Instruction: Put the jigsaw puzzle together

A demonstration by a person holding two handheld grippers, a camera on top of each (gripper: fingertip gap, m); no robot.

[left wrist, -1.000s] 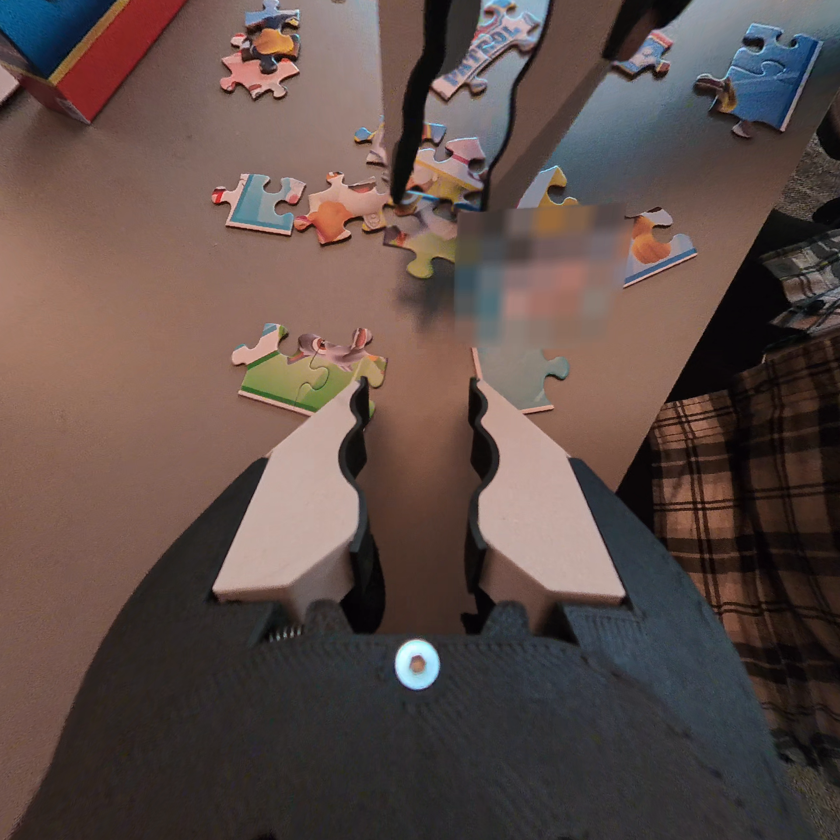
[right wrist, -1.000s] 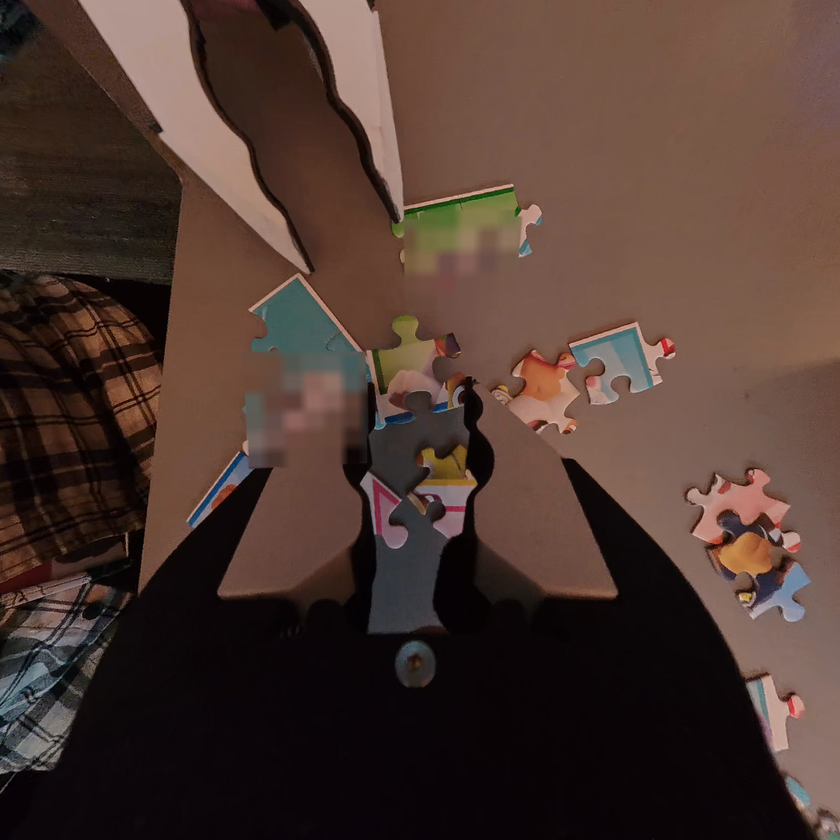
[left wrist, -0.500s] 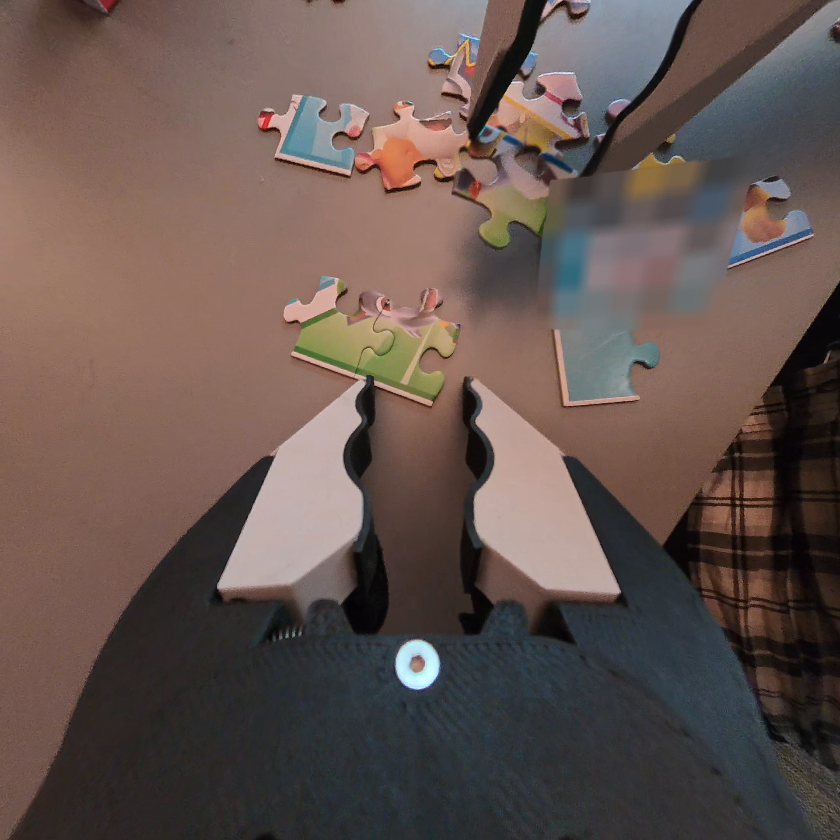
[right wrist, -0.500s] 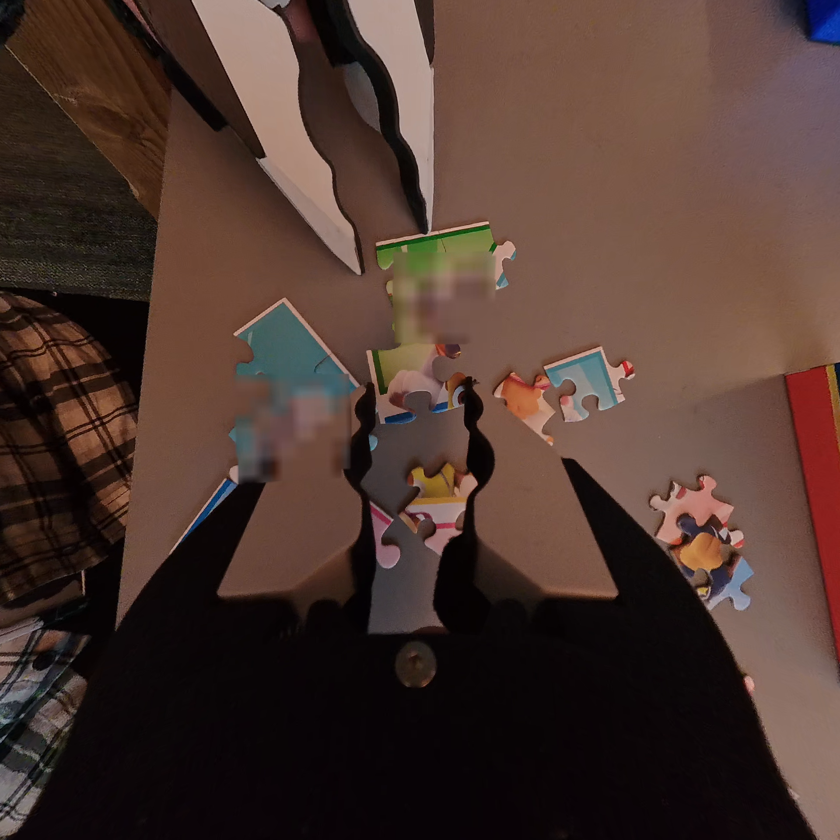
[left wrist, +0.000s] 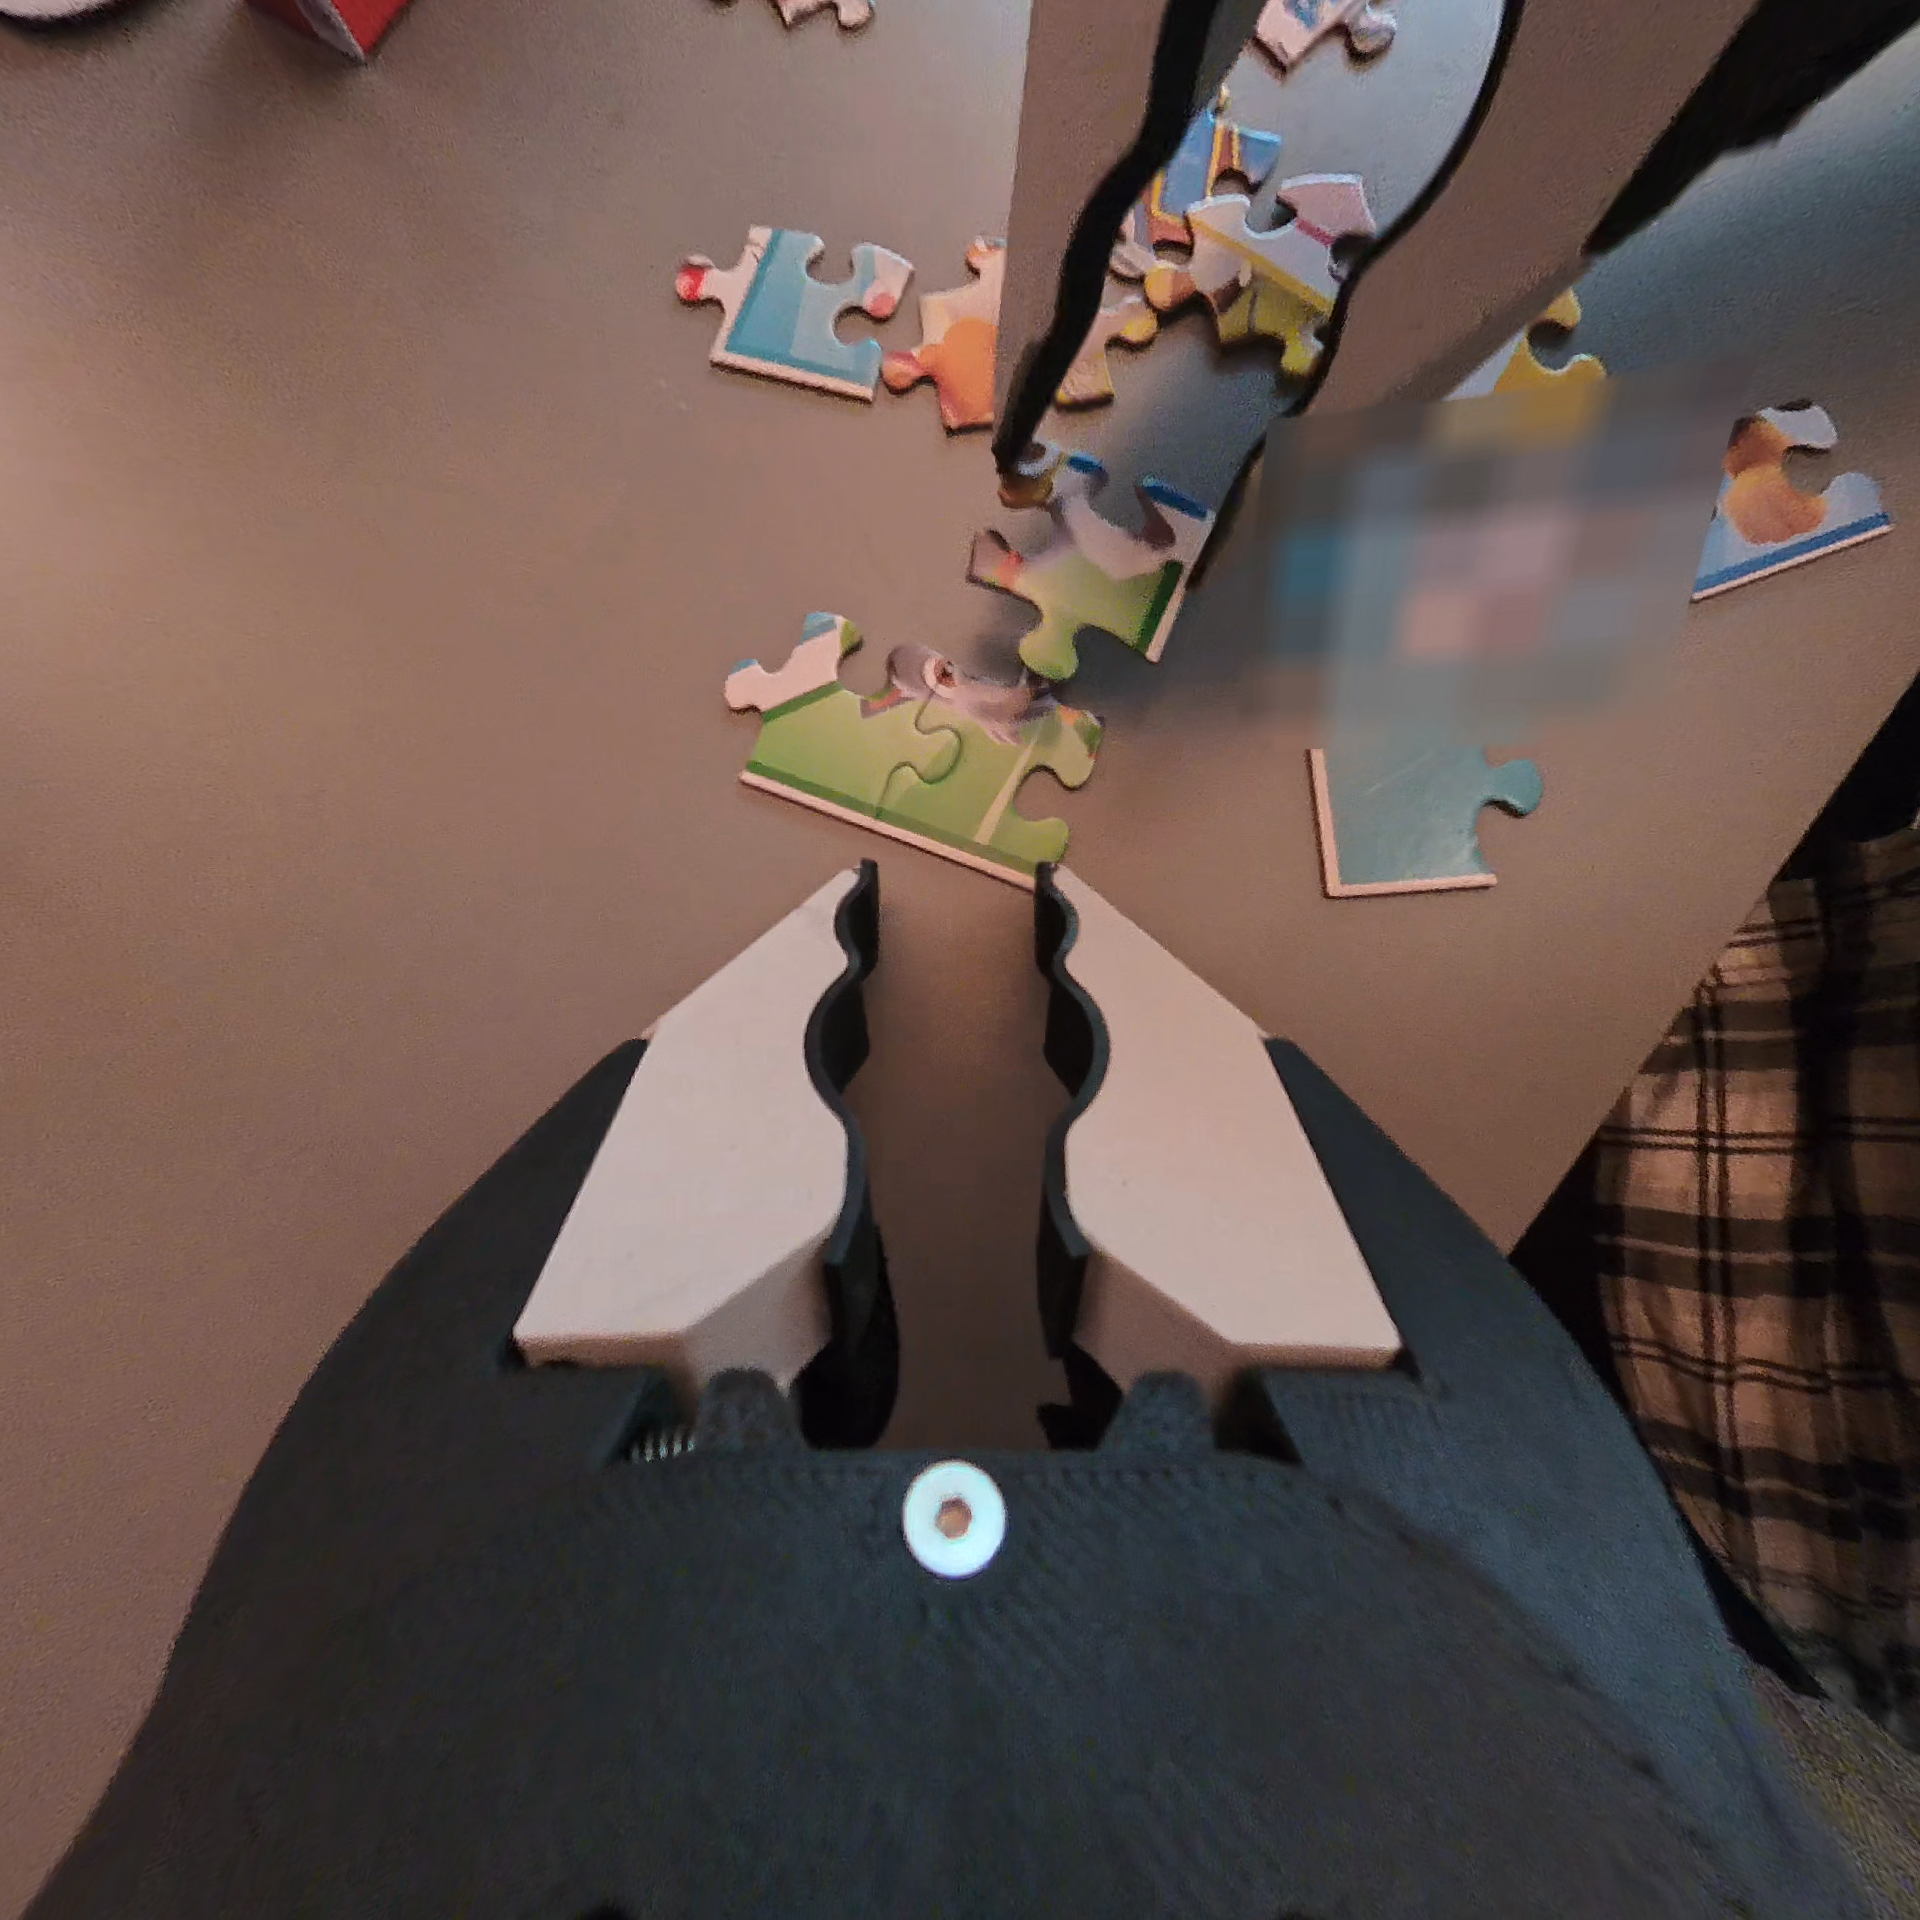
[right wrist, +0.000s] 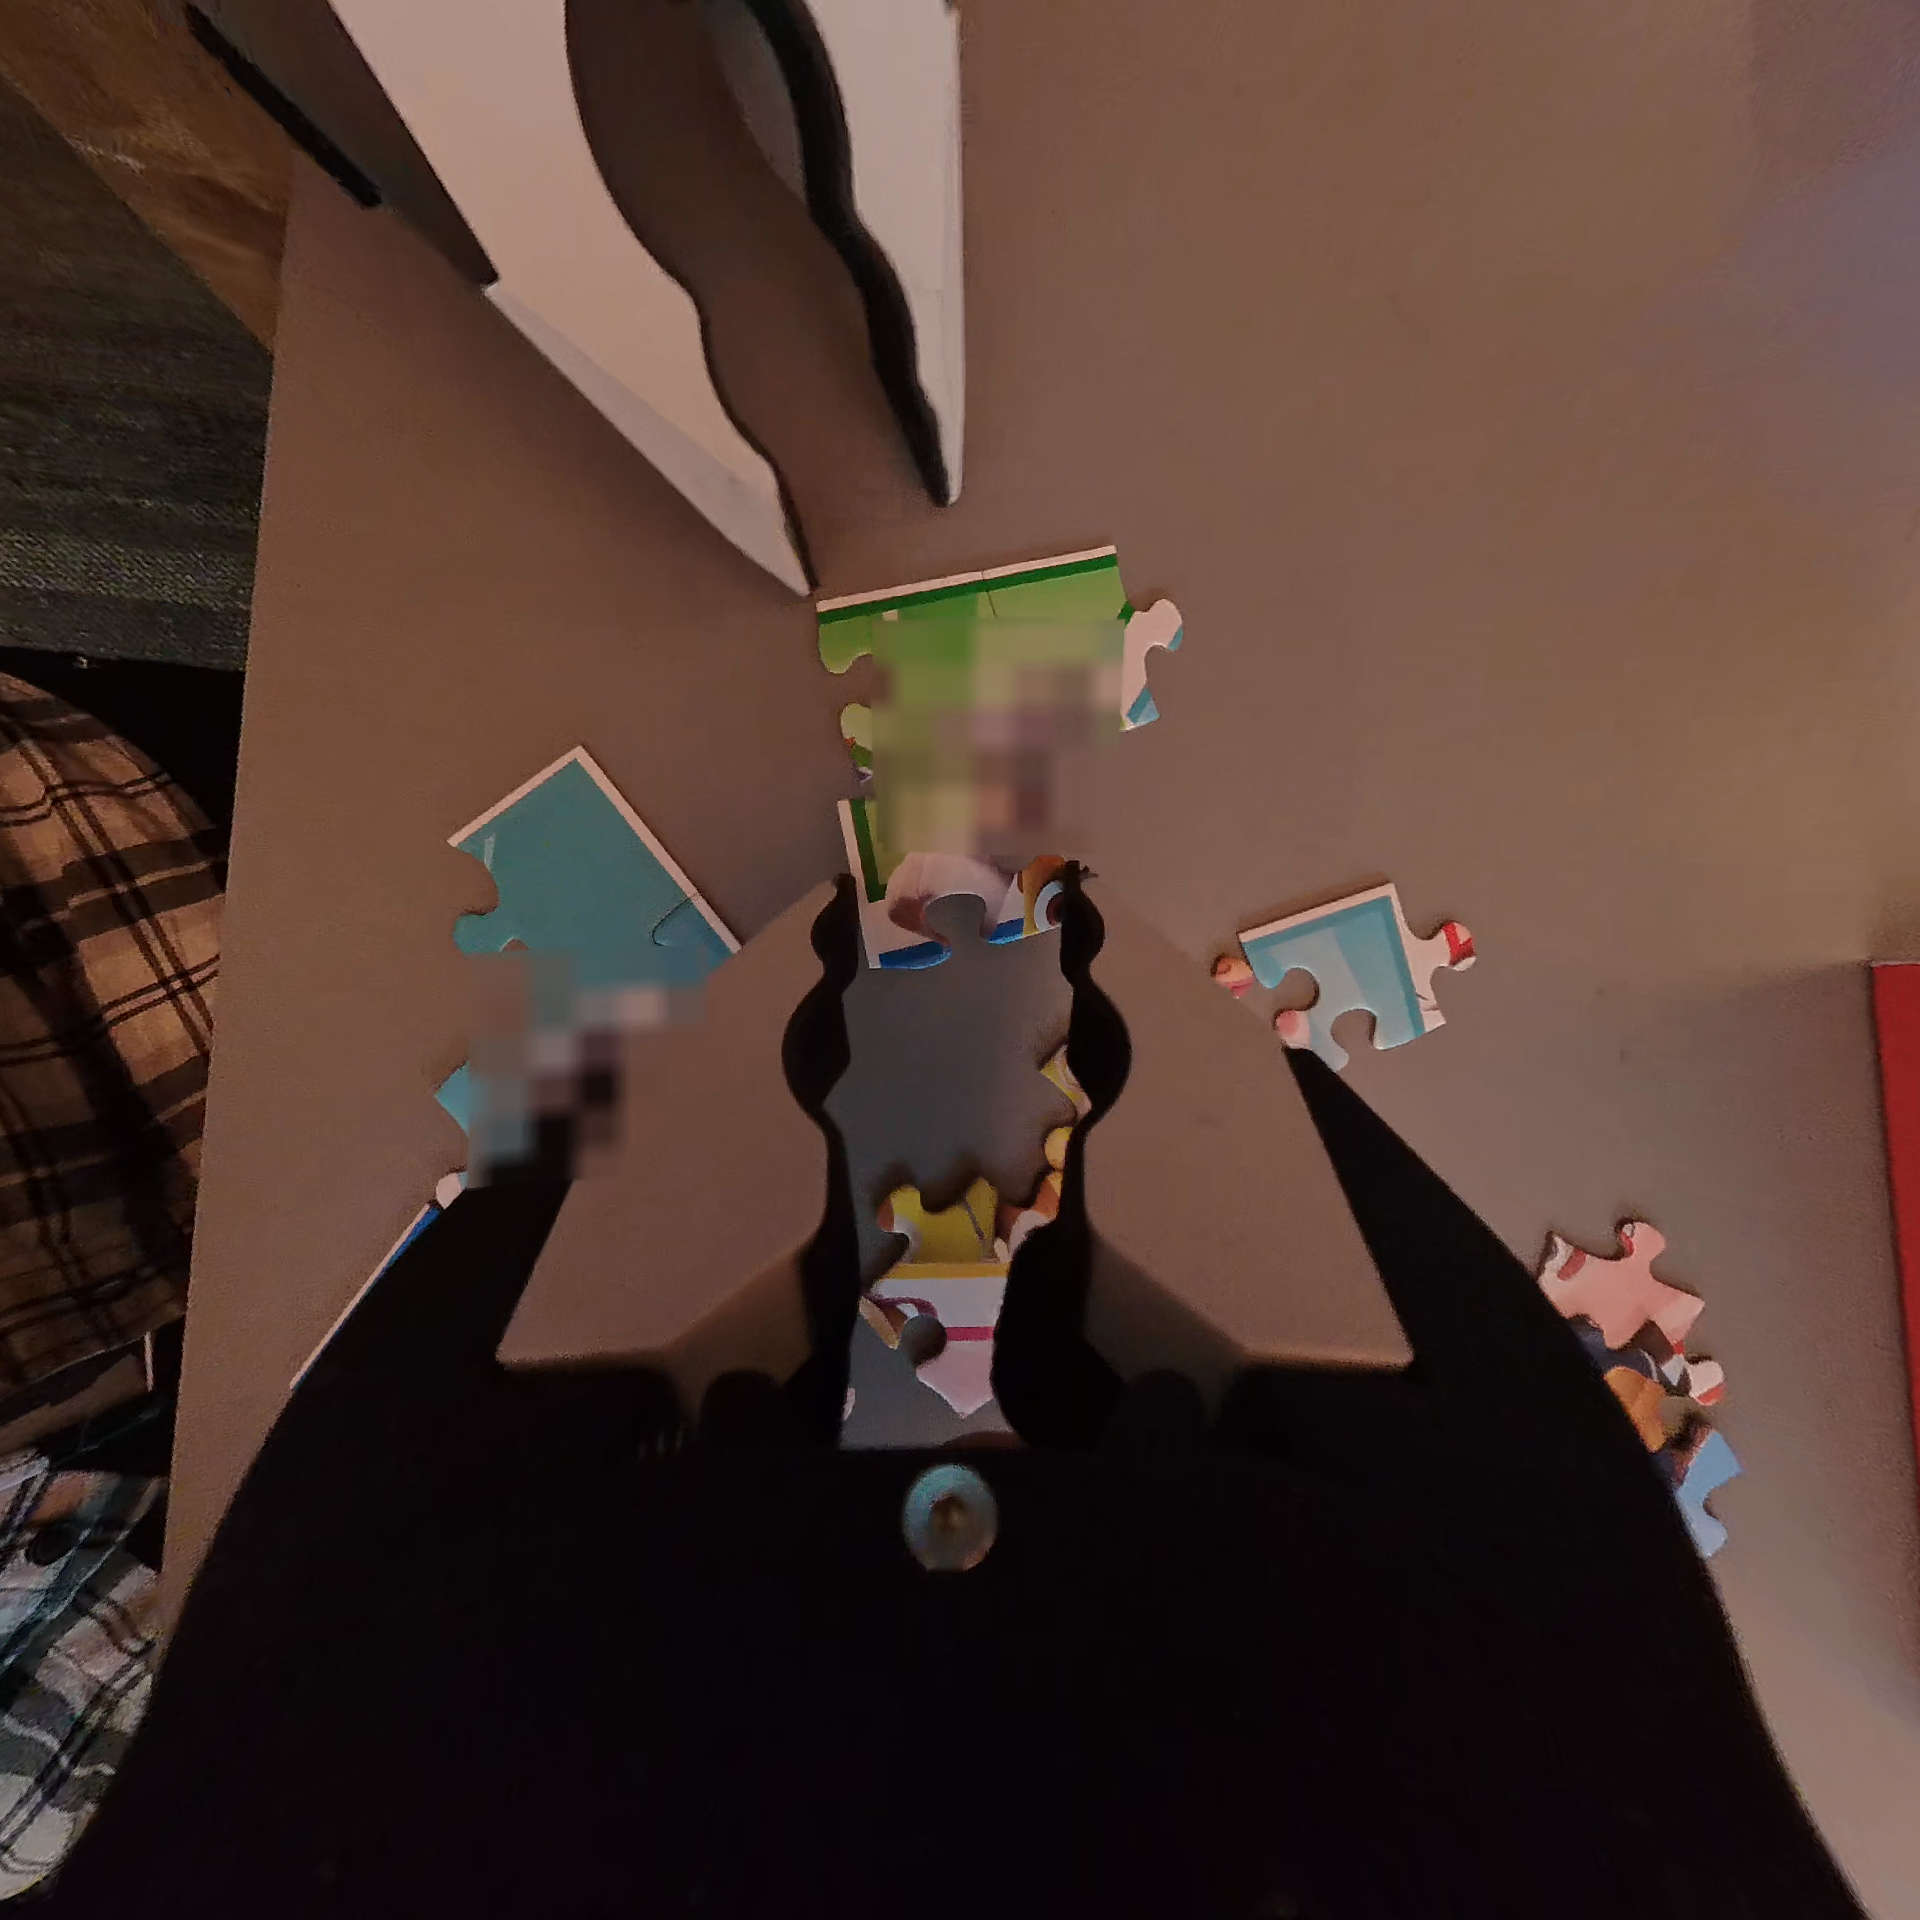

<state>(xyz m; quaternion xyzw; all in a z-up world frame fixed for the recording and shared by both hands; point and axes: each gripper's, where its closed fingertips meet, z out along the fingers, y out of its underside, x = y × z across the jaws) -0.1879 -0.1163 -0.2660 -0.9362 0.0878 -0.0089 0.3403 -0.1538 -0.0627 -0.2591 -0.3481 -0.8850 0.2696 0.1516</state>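
Right gripper (right wrist: 956,914), jaws parted, straddles a green-edged puzzle piece (left wrist: 1091,582); at its 12 o'clock, left gripper (left wrist: 954,883) hovers parted, empty.

Both wrist cameras look steeply down, close, from opposite sides, sharing the green joined pieces (left wrist: 914,764).

Flat grey-brown tabletop (left wrist: 364,727), matte, with its edge running diagonally at the right in the left wrist view. Brown-and-black plaid fabric (left wrist: 1766,1195) sits below that edge. Red box corner (left wrist: 332,21) at top left. Dark grey carpet (right wrist: 114,499) beyond the table's edge in the right wrist view.
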